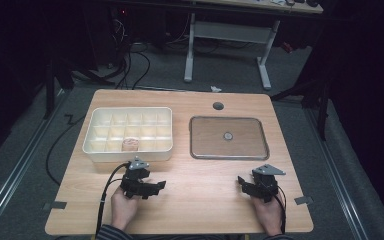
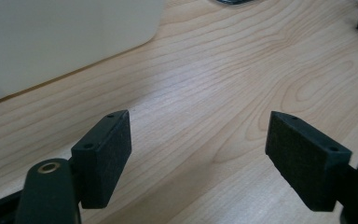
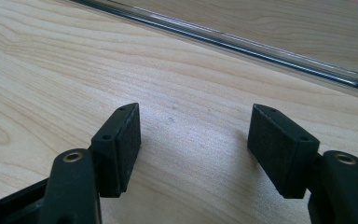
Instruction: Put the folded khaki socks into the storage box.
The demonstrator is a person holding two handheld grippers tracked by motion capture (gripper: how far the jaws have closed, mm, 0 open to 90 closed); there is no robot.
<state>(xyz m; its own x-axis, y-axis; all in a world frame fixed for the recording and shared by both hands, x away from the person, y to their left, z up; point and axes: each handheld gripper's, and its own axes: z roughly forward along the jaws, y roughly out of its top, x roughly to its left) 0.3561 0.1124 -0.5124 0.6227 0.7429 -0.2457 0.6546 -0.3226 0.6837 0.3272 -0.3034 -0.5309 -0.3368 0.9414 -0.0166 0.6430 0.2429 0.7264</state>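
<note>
My left gripper [image 1: 156, 187] rests low over the wooden table [image 1: 200, 210], just in front of a white compartment box [image 1: 127, 131]. Its jaws stand wide apart with bare wood between them, as the left gripper view [image 2: 198, 126] shows; the box wall [image 2: 51, 37] rises at upper left there. One front compartment holds a small pinkish object [image 1: 129, 144]. My right gripper [image 1: 242, 182] sits near the front right of the table, below a clear rectangular tray [image 1: 198, 137]. It is open too [image 3: 196, 116], nothing between its pads, with the tray's rim [image 3: 223, 44] just ahead.
A small round piece [image 1: 227, 135] lies in the middle of the tray. A dark round grommet [image 1: 218, 106] is set into the table behind it. Beyond the table stand a white desk frame [image 1: 227, 35] and cables on the floor.
</note>
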